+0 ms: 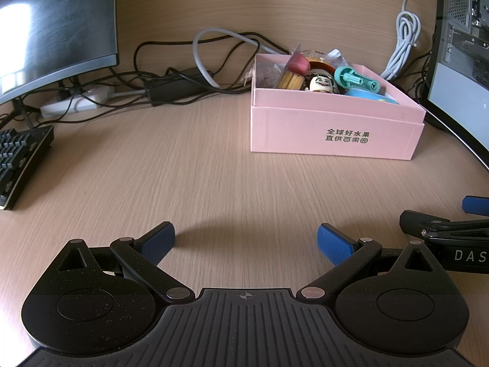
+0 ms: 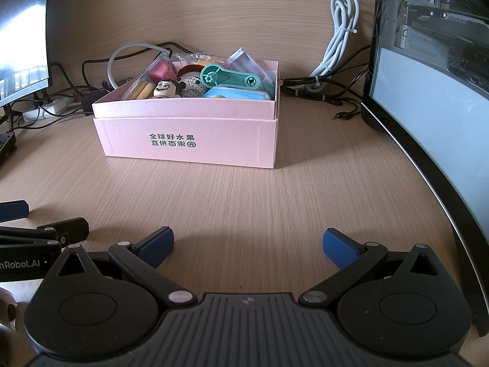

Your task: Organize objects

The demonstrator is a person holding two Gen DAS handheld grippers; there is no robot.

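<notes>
Right now, stage: both tongs are hovering low over the wooden desk (image 1: 214,159), neither one carrying anything, so by my reading the sorting is either just finished or not yet begun.
Left gripper (image 1: 246,243): its blue-padded fingers (image 1: 159,240) are standing wide apart, with only bare desk showing between them.
Right gripper (image 2: 248,244): its jaws are spread just as wide, also gripping nothing; it is sitting just beside the left one, whose side is poking in at the left edge of the right wrist view.
Pink box (image 2: 189,143): it is resting on the desk, well ahead of both grippers, open at the top and heaped with small items.
Contents: a teal plastic handle (image 2: 230,80) is lying across the top, a small grinning figurine (image 2: 166,88) is leaning near the front wall, and a clear packet with a red piece inside (image 2: 159,72) is sticking up at the back left.
Key relation: the box is lying ahead and to the right from the left gripper, and nearly straight ahead, slightly left, from the right gripper, so the right one seems better lined up.
Long axis: the box's printed long wall is facing the grippers, running left to right.
Surroundings: a tangle of cables (image 1: 183,70) is trailing behind the box, a keyboard (image 1: 21,162) is sitting at far left, and a monitor (image 2: 428,91) is standing close on the right.
</notes>
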